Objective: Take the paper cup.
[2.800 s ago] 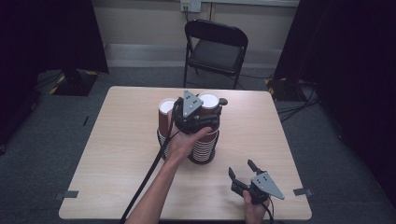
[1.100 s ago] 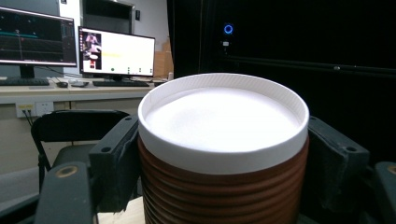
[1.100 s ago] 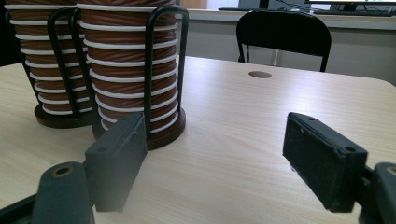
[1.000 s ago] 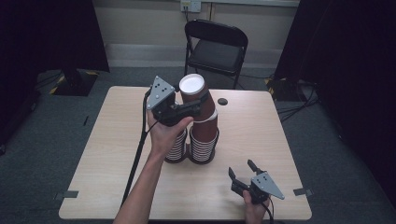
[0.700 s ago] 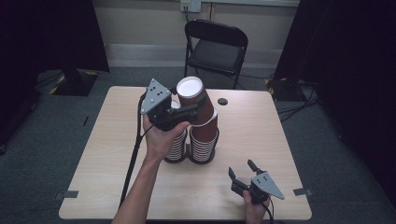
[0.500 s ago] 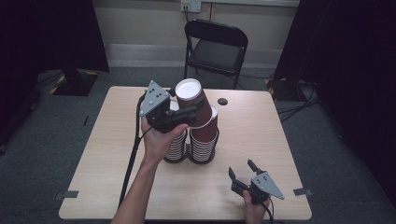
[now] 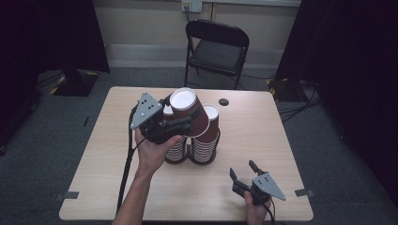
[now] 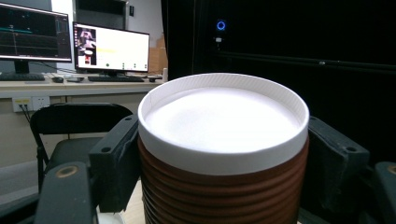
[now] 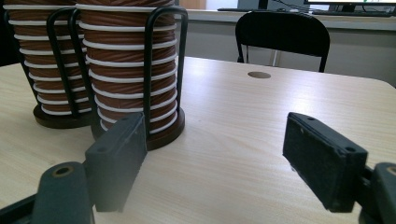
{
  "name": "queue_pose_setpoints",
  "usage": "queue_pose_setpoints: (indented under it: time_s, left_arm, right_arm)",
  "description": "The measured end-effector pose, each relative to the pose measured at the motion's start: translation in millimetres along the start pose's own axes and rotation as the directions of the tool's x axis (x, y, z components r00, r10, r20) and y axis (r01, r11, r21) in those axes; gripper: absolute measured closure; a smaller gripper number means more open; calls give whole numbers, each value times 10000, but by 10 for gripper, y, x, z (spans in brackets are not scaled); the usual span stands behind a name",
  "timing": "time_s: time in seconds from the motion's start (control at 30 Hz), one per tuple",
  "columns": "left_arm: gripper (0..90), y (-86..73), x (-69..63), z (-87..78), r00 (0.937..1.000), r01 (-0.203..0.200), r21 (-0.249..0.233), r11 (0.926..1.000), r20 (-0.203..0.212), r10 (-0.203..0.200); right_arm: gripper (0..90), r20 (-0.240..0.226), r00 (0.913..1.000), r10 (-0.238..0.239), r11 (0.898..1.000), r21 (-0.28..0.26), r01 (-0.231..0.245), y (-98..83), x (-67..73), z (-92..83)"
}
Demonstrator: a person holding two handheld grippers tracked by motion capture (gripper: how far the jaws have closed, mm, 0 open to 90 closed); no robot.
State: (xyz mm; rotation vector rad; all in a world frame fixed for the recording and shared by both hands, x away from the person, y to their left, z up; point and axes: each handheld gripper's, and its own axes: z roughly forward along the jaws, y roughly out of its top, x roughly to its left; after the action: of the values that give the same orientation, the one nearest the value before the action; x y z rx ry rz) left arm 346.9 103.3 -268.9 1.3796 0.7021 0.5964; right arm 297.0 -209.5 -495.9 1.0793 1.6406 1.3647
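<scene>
Cup (image 7: 187,114) lifted higher; in left gripper (image 7: 180,123) | right gripper (image 7: 243,172) unmoved; open

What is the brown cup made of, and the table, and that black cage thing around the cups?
The brown cup looks like ribbed paper, matte, with a white rim. The table shows pale wood grain, possibly laminate. The black cage looks like thin bent metal wire, slightly shiny.

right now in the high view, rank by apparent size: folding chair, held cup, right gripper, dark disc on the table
1. folding chair
2. held cup, raised nearer the camera, so unsure against the third
3. right gripper
4. dark disc
</scene>
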Motion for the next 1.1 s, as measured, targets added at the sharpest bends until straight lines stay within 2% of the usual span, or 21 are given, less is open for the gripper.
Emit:
queue_pose_setpoints:
  time_s: [0.2,0.37,0.43,0.47,0.57,0.63,0.8,0.9,1.0,1.1]
  left_arm:
    - [224,-48,-24,-82,10000,-16,121,9999,93,15]
    - [224,-104,-52,-153,9998,77,9,10000,172,-77]
    - [224,-137,-67,-183,9999,119,-28,9999,117,-118]
    - [224,-176,-77,-216,9995,232,-26,9997,236,-231]
    - [224,-220,-92,-239,9997,183,37,9998,173,-184]
    - [224,-269,-105,-251,9993,336,169,9993,160,-339]
    - [224,-368,-126,-274,9996,159,520,9985,214,-170]
    - [224,-418,-119,-289,9992,306,608,9977,253,-322]
    - [225,-498,-75,-296,9997,220,932,9954,79,-228]
    - [225,-534,-58,-322,9996,286,993,9946,44,-292]
  right_arm:
    - [207,16,10000,11,10000,-4,-11,0,1,-1]
    - [207,-15,10000,4,10000,-3,-4,0,0,0]
    - [207,-29,10000,13,10000,0,-13,0,-1,-3]
    - [207,-9,10000,12,10000,-3,-12,0,-1,-1]
    - [207,-7,10000,7,10000,0,-7,0,0,-1]
    - [207,-8,10000,-4,10000,15,4,0,2,0]
    - [206,12,10000,15,10000,5,-15,0,0,0]
    - [205,-11,10000,-3,10000,9,3,0,0,-1]
    - [198,33,10000,17,10000,12,-17,0,0,0]
    - [184,85,10000,50,10000,62,-51,3,-4,6]
